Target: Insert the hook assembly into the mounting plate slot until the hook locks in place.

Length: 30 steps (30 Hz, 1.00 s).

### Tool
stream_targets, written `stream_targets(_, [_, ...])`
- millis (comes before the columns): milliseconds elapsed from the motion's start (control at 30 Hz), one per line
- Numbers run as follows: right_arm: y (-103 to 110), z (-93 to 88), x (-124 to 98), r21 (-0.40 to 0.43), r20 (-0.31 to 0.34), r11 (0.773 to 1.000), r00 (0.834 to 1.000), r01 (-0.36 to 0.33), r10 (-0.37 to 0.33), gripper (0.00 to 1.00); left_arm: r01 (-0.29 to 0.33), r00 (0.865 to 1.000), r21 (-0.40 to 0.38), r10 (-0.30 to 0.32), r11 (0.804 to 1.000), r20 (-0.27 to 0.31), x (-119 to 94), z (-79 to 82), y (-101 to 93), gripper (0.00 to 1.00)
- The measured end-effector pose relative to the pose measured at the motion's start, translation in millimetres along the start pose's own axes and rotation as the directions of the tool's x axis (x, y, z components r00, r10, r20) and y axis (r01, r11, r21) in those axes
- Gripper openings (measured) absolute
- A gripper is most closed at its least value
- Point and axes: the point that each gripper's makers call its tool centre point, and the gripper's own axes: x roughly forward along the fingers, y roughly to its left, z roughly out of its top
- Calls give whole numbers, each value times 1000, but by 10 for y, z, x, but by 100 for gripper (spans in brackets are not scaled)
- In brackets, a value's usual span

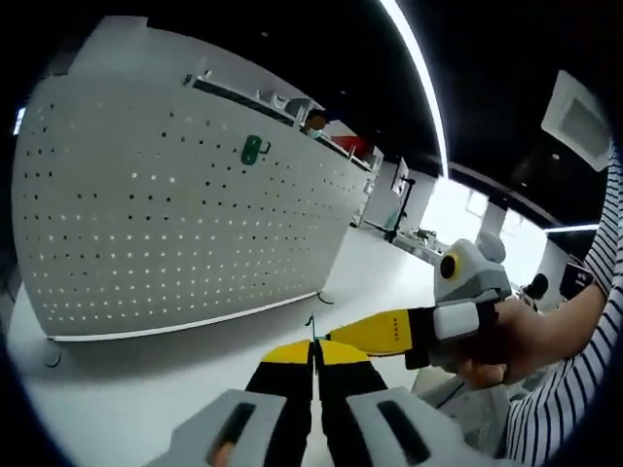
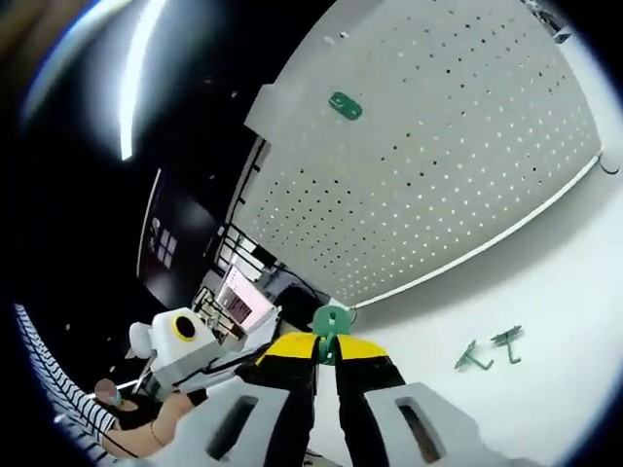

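Observation:
A white pegboard stands on the table, with a green mounting plate fixed high on it; the right gripper view also has that pegboard and plate. My left gripper is shut, and a thin green hook pokes up from its yellow tips. My right gripper is shut on a small rounded green plate piece. It comes in from the right, held by a hand, and its tip meets the left tips. The left gripper sits at left.
Two loose green hooks lie on the white table in front of the pegboard's lower edge. A person's striped sleeve is at the right. Desks and shelving stand behind the pegboard.

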Motion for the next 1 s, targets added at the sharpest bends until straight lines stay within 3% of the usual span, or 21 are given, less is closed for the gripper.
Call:
stream_targets(367, [16,13,48,72,14,997,1000,5,-6,1,-55,998,95,54,994,15,-26,71,17,1])
stream_targets(633, [44,51,70,132,20,991,1000,5,-7,0,-89,996,122,84,989,42,-41,123,34,1])
stream_targets(800, [83,96,84,103,54,994,998,20,-26,0,-113,992,160,102,981,72,-41,186,56,1])
stream_targets(867, [117,140,105,91,66,996,998,14,-20,0,-117,990,138,105,984,91,-54,243,74,1])
stream_targets(1000, [197,205,145,31,54,1000,999,3,-4,0,-115,990,172,99,978,96,-79,340,85,1])
